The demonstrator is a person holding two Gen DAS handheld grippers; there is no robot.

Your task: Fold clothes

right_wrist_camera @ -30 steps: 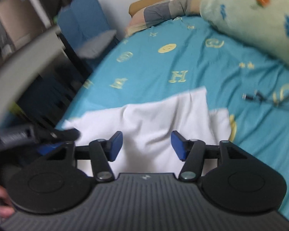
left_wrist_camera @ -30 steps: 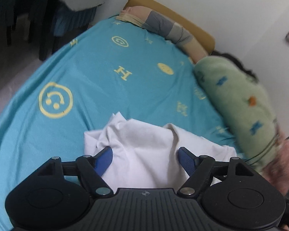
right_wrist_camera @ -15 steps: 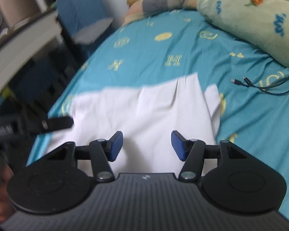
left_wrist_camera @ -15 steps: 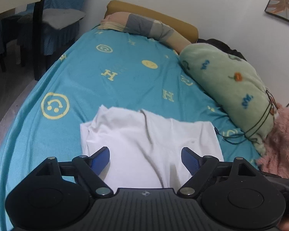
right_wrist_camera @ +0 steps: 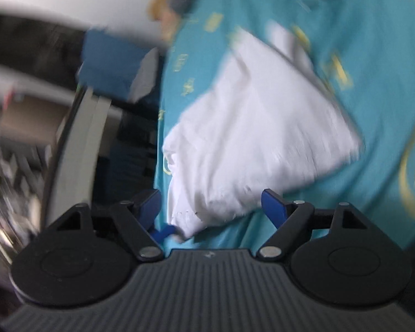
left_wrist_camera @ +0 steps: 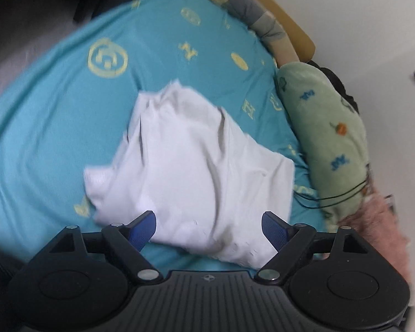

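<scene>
While both pairs of tongs stand wide apart with nothing pressed between their blue pads, the white garment (left_wrist_camera: 196, 166) lies loosely folded on the bed (left_wrist_camera: 55, 127), which serves as the landmark here. The left tongs (left_wrist_camera: 209, 225) hang above the garment's near edge, their jaws having just been opening, and cloth shows in the gap between them without touching either pad. The right tongs (right_wrist_camera: 211, 203) have also just been opening; the garment's near corner shows between them, clear of the pads as far as the blur allows. The garment sits in the middle of the bed's turquoise sheet, creased and rumpled. Beyond it, along the bed's far side by the wall, lies a green plush cushion (left_wrist_camera: 329, 127) with a black cable (left_wrist_camera: 343, 196) across it. At the bed's far end rests a striped pillow (left_wrist_camera: 260, 19).
</scene>
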